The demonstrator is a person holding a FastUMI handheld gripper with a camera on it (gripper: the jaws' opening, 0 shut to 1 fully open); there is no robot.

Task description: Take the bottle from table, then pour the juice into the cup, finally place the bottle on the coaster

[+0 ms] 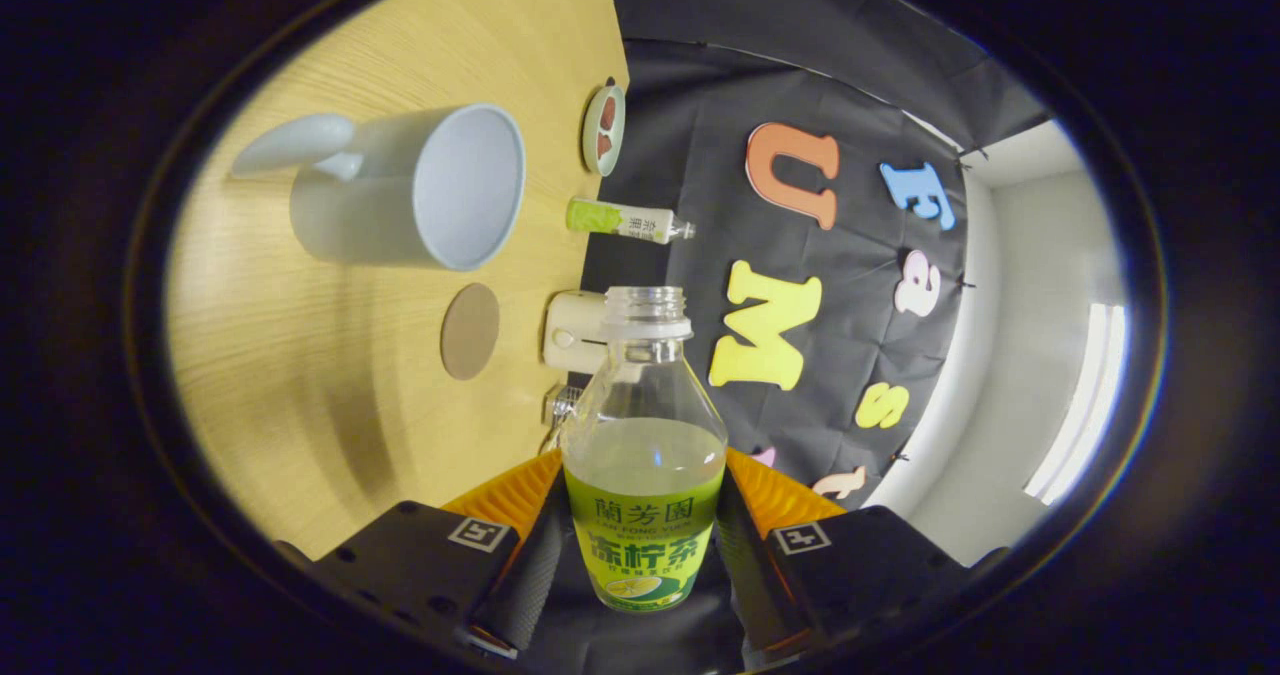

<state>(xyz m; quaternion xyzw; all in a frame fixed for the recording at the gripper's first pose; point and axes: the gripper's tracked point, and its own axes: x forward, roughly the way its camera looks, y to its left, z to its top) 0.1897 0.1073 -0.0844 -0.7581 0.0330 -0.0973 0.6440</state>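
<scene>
Gripper [645, 545] clamped on the uncapped juice bottle [645, 455], rolled sideways toward pouring. Beyond, on the tabletop [300, 375]: round coaster [470, 331], then white cup [420, 187]. Next move, by judgement: bring the mouth over the cup's rim. Objects behind the bottle are indistinct.

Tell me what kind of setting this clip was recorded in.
Likely a staged recording booth: a wooden table backed by draped black cloth, with a cup and coaster laid out; the tool grips the bottle.
</scene>
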